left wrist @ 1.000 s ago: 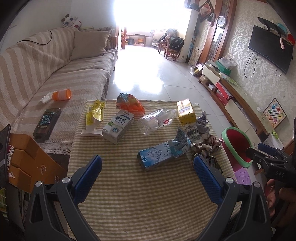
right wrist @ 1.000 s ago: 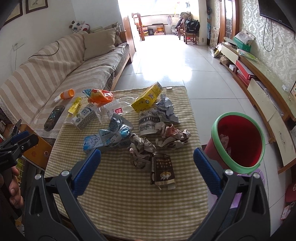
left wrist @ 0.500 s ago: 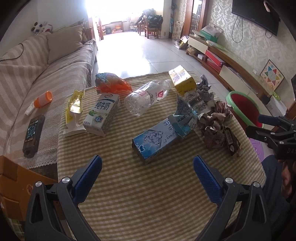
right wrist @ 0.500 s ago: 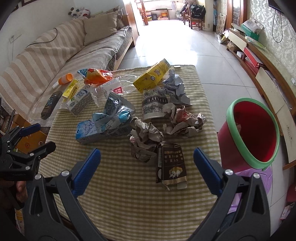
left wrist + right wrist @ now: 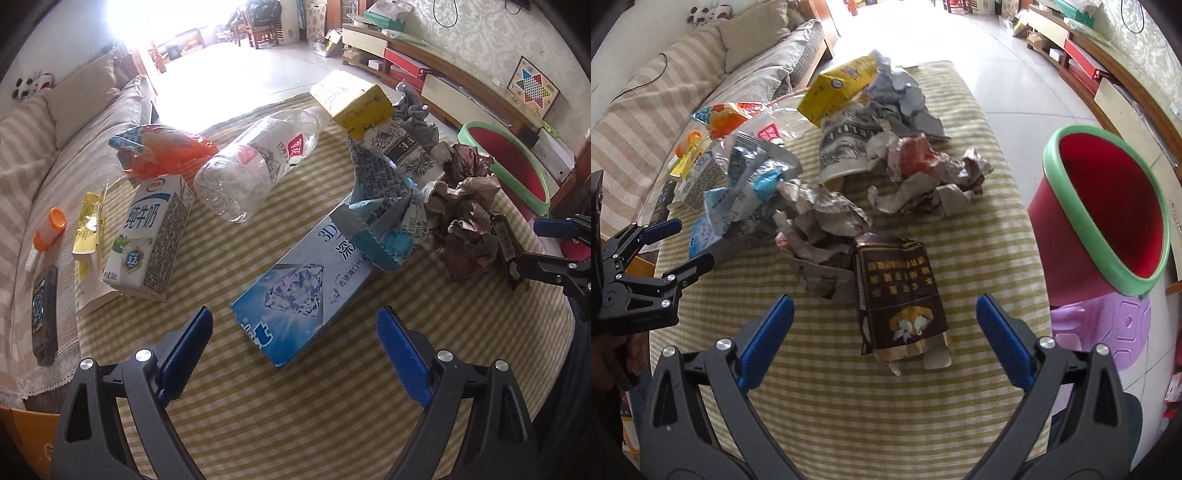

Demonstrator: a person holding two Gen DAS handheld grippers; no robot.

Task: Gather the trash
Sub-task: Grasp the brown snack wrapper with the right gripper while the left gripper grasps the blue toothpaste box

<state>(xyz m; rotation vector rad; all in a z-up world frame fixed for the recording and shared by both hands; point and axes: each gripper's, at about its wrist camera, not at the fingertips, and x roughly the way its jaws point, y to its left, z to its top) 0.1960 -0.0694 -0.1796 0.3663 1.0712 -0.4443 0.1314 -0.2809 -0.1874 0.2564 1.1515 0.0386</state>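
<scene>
A red plastic waste bin with a green rim (image 5: 1108,206) stands on the floor just beside the counter's (image 5: 886,406) far right edge, tilted; what shows of its inside is bare red wall, and its bottom is hidden. The trash lies on the counter: a blue-and-white toothpaste box (image 5: 303,291), a white milk carton (image 5: 147,240), a clear crushed plastic bottle (image 5: 255,170), a yellow carton (image 5: 354,99), crumpled brown paper wads (image 5: 820,229) and a flattened dark brown packet (image 5: 901,295). The left hand-held gripper (image 5: 293,332) is spread, its jaws having just been closing, the toothpaste box's near end between them, untouched. The right hand-held gripper (image 5: 884,314) is spread around the brown packet. A yellow-checked cloth covers the counter; a striped sofa (image 5: 665,96) runs along the left, a pale tiled floor (image 5: 1015,85) beyond.
</scene>
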